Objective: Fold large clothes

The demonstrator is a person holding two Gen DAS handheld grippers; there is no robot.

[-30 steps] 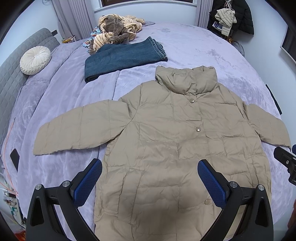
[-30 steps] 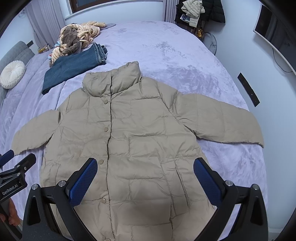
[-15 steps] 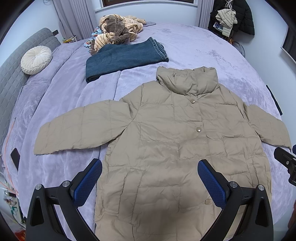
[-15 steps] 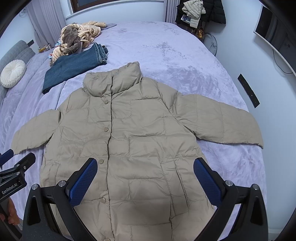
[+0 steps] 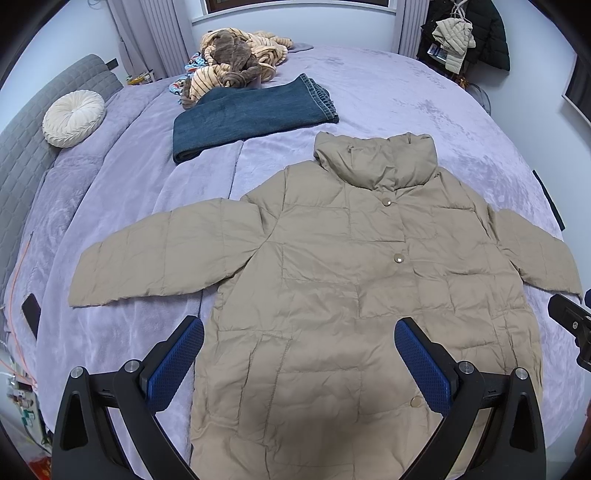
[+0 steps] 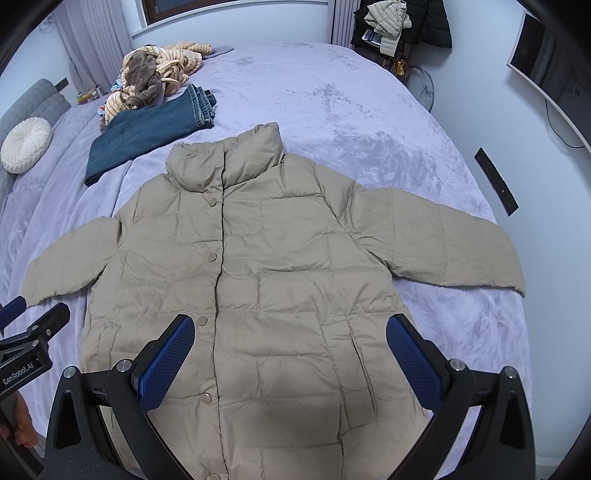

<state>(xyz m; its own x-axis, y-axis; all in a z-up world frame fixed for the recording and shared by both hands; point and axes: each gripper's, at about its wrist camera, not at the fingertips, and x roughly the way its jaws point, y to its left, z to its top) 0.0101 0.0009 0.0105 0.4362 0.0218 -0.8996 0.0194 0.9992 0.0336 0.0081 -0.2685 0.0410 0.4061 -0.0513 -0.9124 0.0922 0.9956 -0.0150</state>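
A beige quilted puffer jacket lies flat and face up on the lilac bed, buttoned, collar toward the far side, both sleeves spread out sideways. My left gripper hovers open above the jacket's lower left part, its blue pads wide apart with nothing between them. My right gripper hangs open over the lower front of the jacket, also holding nothing. The jacket's hem is hidden under the gripper bodies in both views.
Folded blue jeans and a heap of striped and brown clothes lie at the far side of the bed. A round white cushion rests by the grey headboard. A black phone lies at the bed's left edge. Coats hang in the far corner.
Both cameras have drifted slightly; the jacket lies the same and both grippers stay open.
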